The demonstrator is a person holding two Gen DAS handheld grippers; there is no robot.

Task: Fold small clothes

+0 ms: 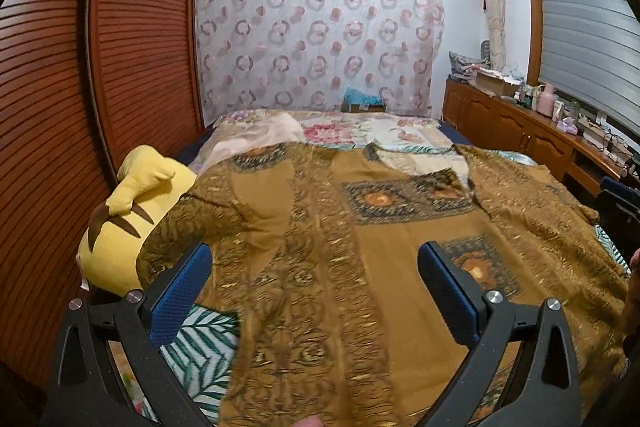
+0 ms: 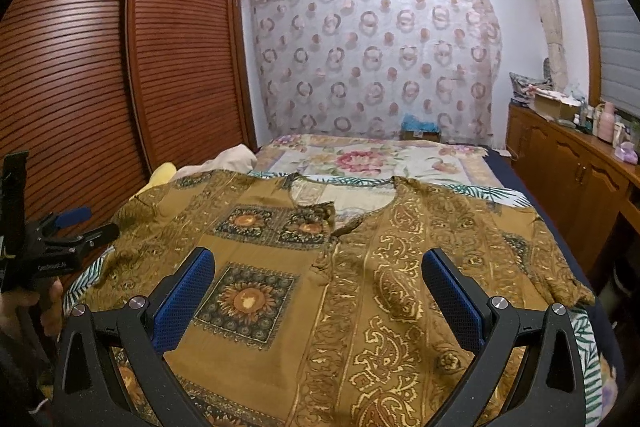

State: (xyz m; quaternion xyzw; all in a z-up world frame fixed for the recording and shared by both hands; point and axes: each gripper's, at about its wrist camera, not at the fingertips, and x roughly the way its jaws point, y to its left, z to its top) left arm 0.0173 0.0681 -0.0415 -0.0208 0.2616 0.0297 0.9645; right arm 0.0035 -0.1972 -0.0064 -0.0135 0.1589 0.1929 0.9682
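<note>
Floral bedspread [image 2: 360,159] bears flat ochre paisley-print shirt [image 2: 360,287]; claws gape.

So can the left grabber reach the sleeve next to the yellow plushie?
Probably yes. The left gripper is open and hangs above the brown patterned shirt, and that sleeve lies just off its left finger with nothing on top of it. The yellow plush toy only sits beside it.

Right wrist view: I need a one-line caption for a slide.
Open right claw hovers over a brown patterned shirt spread flat on the bed, left claw at the far left.
</note>
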